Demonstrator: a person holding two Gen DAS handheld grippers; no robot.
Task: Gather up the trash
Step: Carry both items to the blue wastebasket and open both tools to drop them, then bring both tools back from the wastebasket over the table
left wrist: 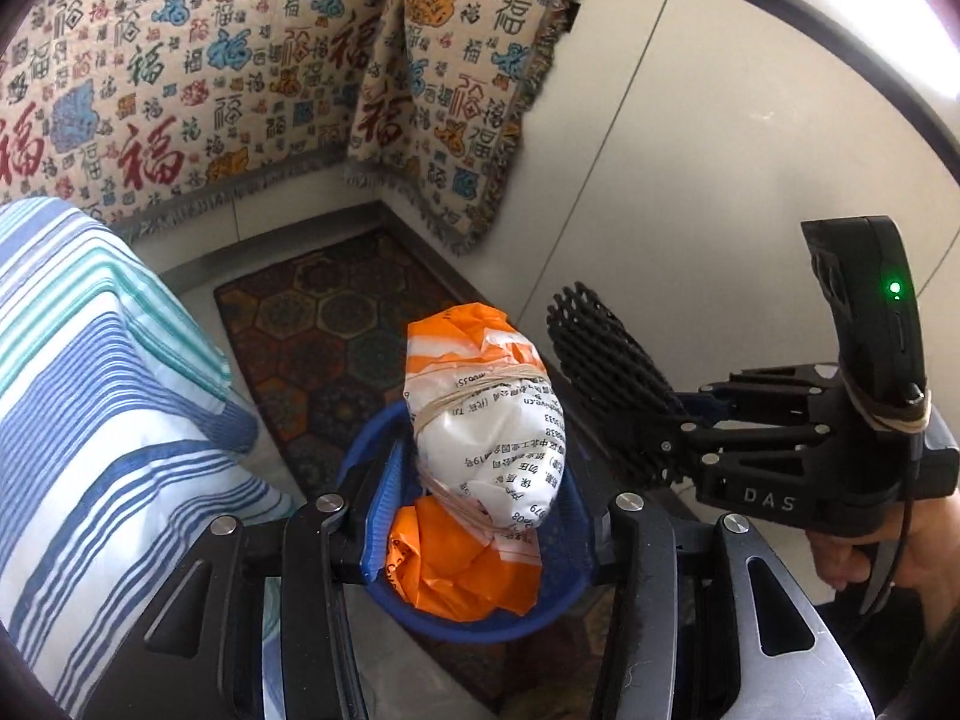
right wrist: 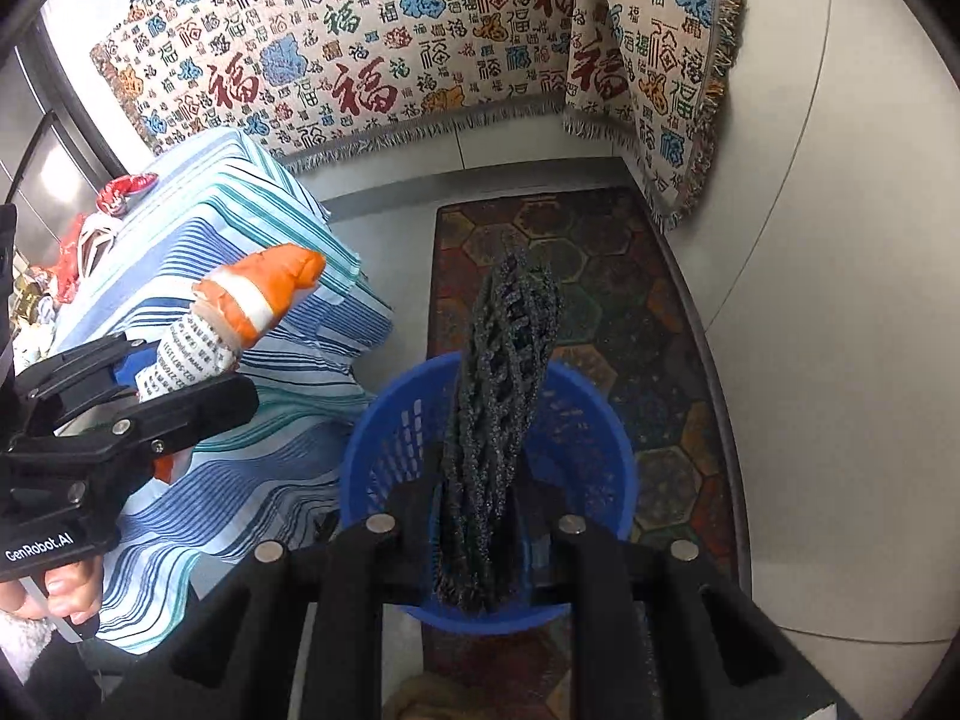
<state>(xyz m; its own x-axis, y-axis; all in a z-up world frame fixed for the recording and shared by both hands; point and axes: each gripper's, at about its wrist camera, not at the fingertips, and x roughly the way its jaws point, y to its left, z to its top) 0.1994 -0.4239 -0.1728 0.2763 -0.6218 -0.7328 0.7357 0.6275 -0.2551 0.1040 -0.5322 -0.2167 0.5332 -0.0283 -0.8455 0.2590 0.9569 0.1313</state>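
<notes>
**Two pieces of trash poised over the blue basket**

Left hand-held gripper [left wrist: 480, 516] pinches an orange-and-white wrapped bundle [left wrist: 480, 420], bound round with rubber bands, between its half-spread jaws; the bundle hangs over the mouth of the blue basket [right wrist: 384, 438] standing on the floor. Beside it, the right hand-held gripper [right wrist: 480, 534] has its jaws pressed nearly together on a piece of black mesh [right wrist: 504, 420], which stands up from the fingers with its lower part above the basket's opening.

The risk lies in the release. Judging by the left wrist view, the bundle is bulky against the basket's opening (it seems to fill much of it), so it could catch the rim and tip the light plastic basket, or roll out onto the patterned mat [right wrist: 630, 300]. The mesh looks springy and may snag on a finger rather than drop cleanly.

Left of the basket hangs a striped cloth [right wrist: 252, 252]; behind, a patterned blanket [right wrist: 372, 60] covers the walls.
</notes>
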